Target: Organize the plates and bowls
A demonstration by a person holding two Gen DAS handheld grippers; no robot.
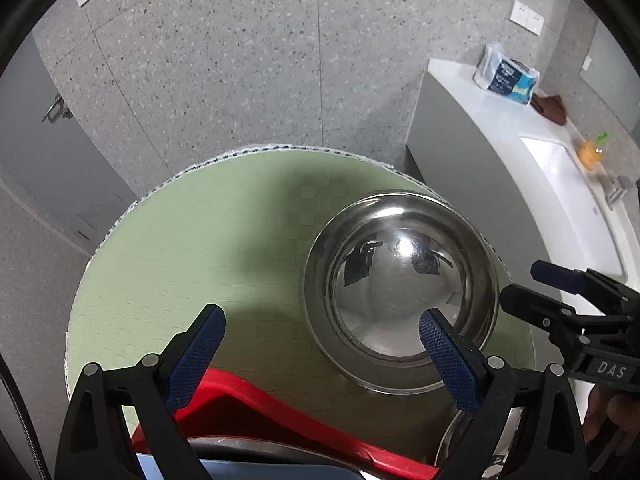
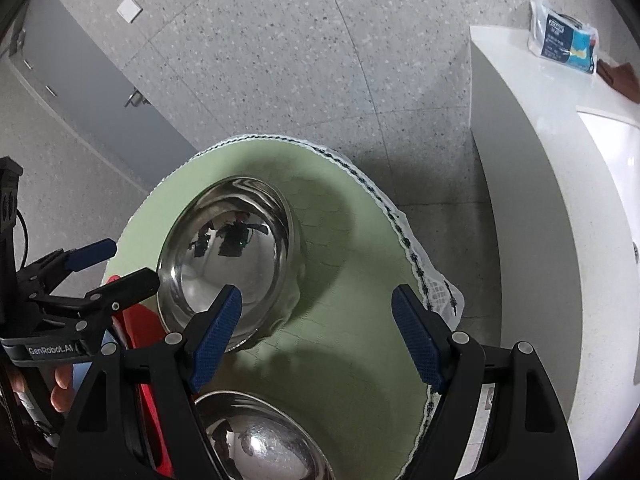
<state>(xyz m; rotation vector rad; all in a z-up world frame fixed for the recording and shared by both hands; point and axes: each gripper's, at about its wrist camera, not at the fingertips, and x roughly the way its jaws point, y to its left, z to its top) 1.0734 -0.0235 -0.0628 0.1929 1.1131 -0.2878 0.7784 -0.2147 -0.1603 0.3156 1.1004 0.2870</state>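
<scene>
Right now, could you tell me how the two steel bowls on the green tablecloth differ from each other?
The far bowl shows whole, while the near bowl is cut off by the picture's lower edge and partly hidden behind the right gripper. The far bowl lies toward the back of the tablecloth; the near bowl lies at its front. Both are shiny steel, upright, empty and ungripped.

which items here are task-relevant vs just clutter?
Job: far steel bowl, near steel bowl, red rack, left gripper, right gripper, both open and empty.

Clutter: tissue pack, brown cloth, orange bottle, sink.
</scene>
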